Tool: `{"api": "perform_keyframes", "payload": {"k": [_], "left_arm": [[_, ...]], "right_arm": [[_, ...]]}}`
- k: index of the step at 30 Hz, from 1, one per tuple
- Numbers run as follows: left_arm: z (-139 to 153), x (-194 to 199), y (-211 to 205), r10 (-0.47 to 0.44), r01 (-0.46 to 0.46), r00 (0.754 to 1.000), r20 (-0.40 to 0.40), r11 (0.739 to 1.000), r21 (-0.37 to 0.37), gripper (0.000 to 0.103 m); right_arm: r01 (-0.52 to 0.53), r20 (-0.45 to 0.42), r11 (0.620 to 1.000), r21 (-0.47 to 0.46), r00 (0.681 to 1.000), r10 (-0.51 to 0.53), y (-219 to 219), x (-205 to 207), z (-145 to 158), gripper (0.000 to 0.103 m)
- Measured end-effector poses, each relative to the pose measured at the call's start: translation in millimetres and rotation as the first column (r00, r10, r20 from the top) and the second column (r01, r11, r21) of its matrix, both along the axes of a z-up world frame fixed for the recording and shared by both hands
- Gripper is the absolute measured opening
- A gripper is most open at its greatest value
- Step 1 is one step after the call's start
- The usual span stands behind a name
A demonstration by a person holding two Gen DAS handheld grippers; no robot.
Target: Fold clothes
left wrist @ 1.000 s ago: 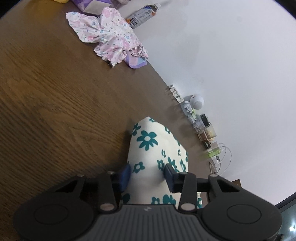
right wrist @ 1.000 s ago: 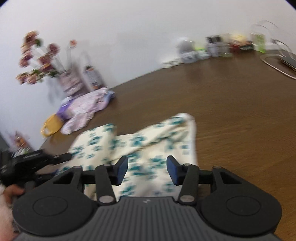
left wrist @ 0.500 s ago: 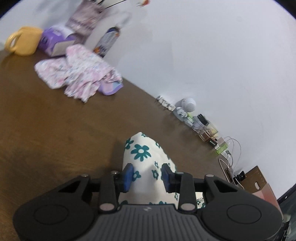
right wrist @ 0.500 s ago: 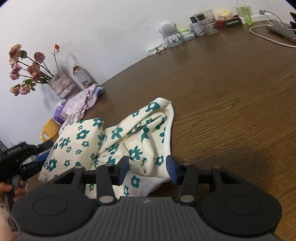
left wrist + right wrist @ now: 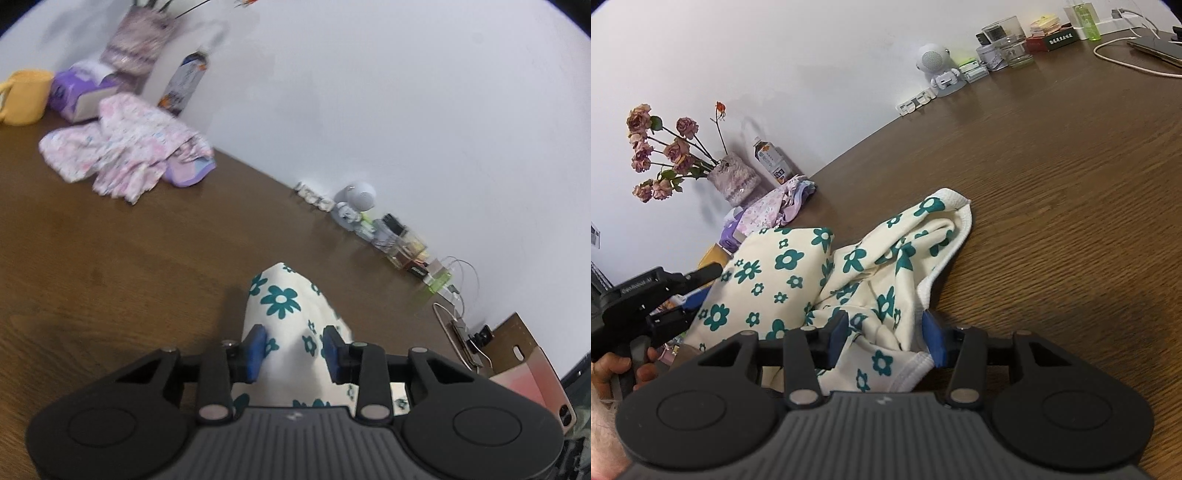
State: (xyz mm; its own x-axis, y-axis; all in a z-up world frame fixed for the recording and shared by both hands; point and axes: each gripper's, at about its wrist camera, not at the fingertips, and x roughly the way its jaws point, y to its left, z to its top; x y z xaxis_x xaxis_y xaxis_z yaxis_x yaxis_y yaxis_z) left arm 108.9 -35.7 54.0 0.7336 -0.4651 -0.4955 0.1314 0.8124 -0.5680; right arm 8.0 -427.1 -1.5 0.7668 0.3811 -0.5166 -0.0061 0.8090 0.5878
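Softly bunched cream floral garment [image 5: 798,280] pinched in left gripper [image 5: 294,349] and right gripper [image 5: 884,341].

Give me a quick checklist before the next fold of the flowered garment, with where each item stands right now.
1. Left gripper has flowered garment between its pads: ok.
2. Right gripper has cloth between its pads: ok.
3. Both grips firm: cannot tell.
4. Garment smooth between the grippers: not ok, bunched in folds.
5. Bare table beyond the garment for laying it down: ok.
6. Pink garment clear of the work area: ok, lies by the wall.
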Motion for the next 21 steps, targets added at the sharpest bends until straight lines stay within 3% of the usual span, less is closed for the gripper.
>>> {"api": "perform_keyframes", "payload": {"k": [5, 7, 10, 13, 15, 18, 21], "left_arm": [[-37.0, 9.0, 24.0, 0.037, -0.048, 0.995, -0.098, 0.993, -0.112, 0.034], [-44.8, 8.8, 35.2, 0.036, -0.056, 0.992, -0.117, 0.985, -0.166, 0.052], [-47.1, 11.0, 45.9, 0.005, -0.026, 0.993, -0.114, 0.981, -0.190, 0.063], [-45.1, 18.8, 46.9, -0.087, 0.069, 0.992, -0.096, 0.982, -0.177, 0.074], [-45.4, 25.1, 43.3, -0.147, 0.129, 0.985, -0.090, 0.975, -0.183, 0.073], [-49.5, 33.5, 39.9, -0.158, 0.133, 0.981, -0.113, 0.971, -0.198, 0.050], [-51.1, 33.3, 39.4, -0.139, 0.114, 0.984, -0.115, 0.973, -0.200, 0.044]], "right_arm": [[0.046, 0.003, 0.999, -0.026, 0.999, -0.046, -6.0, -5.1, 3.5, 0.046], [0.085, 0.033, 0.992, -0.091, 0.996, -0.082, -2.0, -9.4, 11.9, 0.046], [0.110, 0.096, 0.977, -0.183, 0.991, -0.093, 10.6, -14.4, 27.2, 0.046], [0.045, 0.121, 0.977, -0.208, 0.992, -0.020, 29.2, -8.1, 35.4, 0.046], [-0.009, 0.109, 0.979, -0.203, 0.994, 0.031, 42.9, 2.9, 35.2, 0.046], [-0.055, 0.076, 0.983, -0.177, 0.995, 0.070, 58.8, 21.0, 31.5, 0.046], [-0.051, 0.059, 0.985, -0.167, 0.996, 0.061, 67.3, 26.5, 31.2, 0.046]]}}
